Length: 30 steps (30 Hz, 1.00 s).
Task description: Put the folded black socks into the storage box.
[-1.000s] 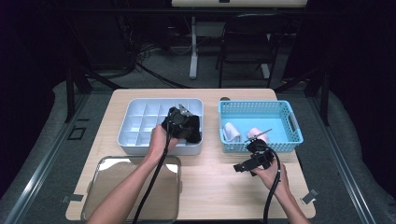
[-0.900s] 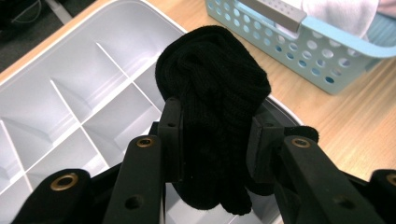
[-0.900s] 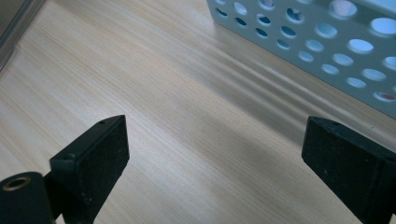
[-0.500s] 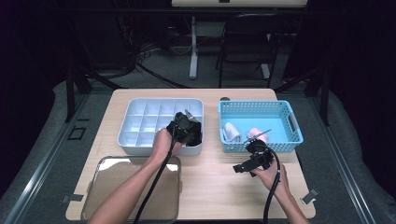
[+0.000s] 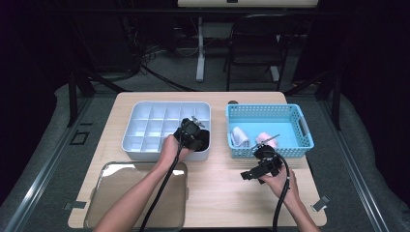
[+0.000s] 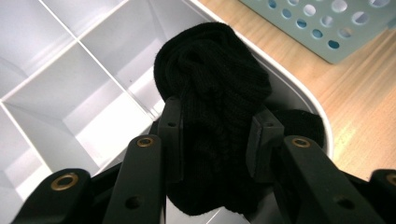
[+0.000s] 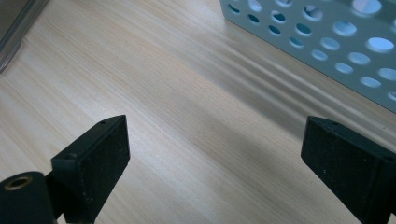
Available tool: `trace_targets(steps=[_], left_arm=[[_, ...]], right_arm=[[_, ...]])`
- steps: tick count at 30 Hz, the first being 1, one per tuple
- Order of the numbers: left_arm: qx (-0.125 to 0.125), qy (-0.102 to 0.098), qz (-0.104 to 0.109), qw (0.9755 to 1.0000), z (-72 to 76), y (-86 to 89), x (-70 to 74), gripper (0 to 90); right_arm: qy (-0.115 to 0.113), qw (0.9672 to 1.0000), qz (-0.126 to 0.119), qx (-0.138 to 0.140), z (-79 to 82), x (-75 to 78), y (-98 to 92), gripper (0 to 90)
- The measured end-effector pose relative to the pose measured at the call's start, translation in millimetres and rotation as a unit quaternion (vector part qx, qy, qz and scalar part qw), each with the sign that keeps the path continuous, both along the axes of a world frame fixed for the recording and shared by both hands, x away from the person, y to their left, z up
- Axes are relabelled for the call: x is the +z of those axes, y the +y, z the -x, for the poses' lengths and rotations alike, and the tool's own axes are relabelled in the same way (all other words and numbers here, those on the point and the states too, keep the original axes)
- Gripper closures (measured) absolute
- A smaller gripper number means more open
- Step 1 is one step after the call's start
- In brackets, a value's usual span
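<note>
Black knitted fabric, a rolled sock (image 6: 212, 93), is clamped between the fingers (image 6: 172, 135) of the left gripper (image 6: 215, 140), which are narrowed onto its middle so that the roll bulges out above and below the pads. The sock is held over the front right corner compartment of the white divided tray (image 5: 145, 126), and a second dark bundle (probably another sock) (image 6: 303, 123) can be made out just beside it against the tray's rounded corner. The grip is kept on the middle of the roll, presumably so that it stays bundled while being lowered into its cell.

By contrast, the fingers (image 7: 98, 161) of the right gripper (image 7: 224, 168) are spread wide, with nothing between them, and are held low over bare wood near the front right part of the table (image 5: 227, 193). That gripper (image 5: 261, 168) is parked just in front of the blue perforated basket (image 5: 300, 123), where a white roll (image 5: 238, 136) and a pink roll (image 5: 265, 139) lie, apparently so that the next one can be reached for. A clear lid (image 5: 135, 193) rests at the table's front left corner.
</note>
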<state>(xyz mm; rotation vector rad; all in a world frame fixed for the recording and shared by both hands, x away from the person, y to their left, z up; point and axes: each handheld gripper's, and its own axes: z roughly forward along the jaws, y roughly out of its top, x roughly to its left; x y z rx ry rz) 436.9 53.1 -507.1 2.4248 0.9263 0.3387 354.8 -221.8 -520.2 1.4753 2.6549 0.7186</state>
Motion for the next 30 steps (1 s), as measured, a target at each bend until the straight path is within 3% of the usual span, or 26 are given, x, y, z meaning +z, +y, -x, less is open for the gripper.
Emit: trace_targets(steps=[3, 7, 14, 18, 22, 23, 25, 28, 30], left_arm=[[-0.002, 0.019, 0.004, 0.9998, -3.0, -1.8, -5.0, 65.1], [-0.005, 0.031, 0.013, 0.9994, -5.4, 1.4, -2.2, 63.4], [0.006, 0.043, 0.034, 0.9985, -5.6, 9.1, 14.7, 39.0], [0.012, 0.03, 0.043, 0.9985, -3.4, 13.7, 28.6, 34.5], [0.009, 0.036, 0.03, 0.9988, -5.0, 13.3, 31.8, 34.4], [0.008, 0.044, 0.017, 0.9989, -7.6, 11.2, 28.1, 35.8], [0.002, 0.057, 0.015, 0.9983, -10.6, 9.6, 23.0, 38.3], [-0.016, 0.066, 0.022, 0.9975, -13.7, 7.4, 16.0, 51.0], [-0.021, 0.068, 0.012, 0.9974, -14.4, 5.1, 11.6, 58.1]], right_arm=[[-0.004, 1.0, -0.008, -0.004, 0.9, 0.0, 1.9, 7.3], [-0.002, 1.0, -0.005, -0.001, 1.3, 0.7, 1.4, 7.3], [-0.003, 1.0, -0.006, -0.003, -0.4, 0.3, 0.5, 7.4], [0.0, 1.0, -0.003, -0.002, -0.7, -0.1, 0.5, 7.4], [0.0, 1.0, -0.007, -0.004, -0.6, 0.5, -0.2, 7.4], [0.003, 1.0, 0.004, 0.003, -1.4, 0.9, -2.0, 7.4], [0.001, 1.0, 0.001, -0.002, -1.3, -0.3, -1.4, 7.4], [-0.002, 0.9999, -0.007, -0.01, -1.0, -2.0, -0.9, 7.4], [0.003, 1.0, -0.006, -0.004, -2.2, -2.0, -1.5, 7.5]])
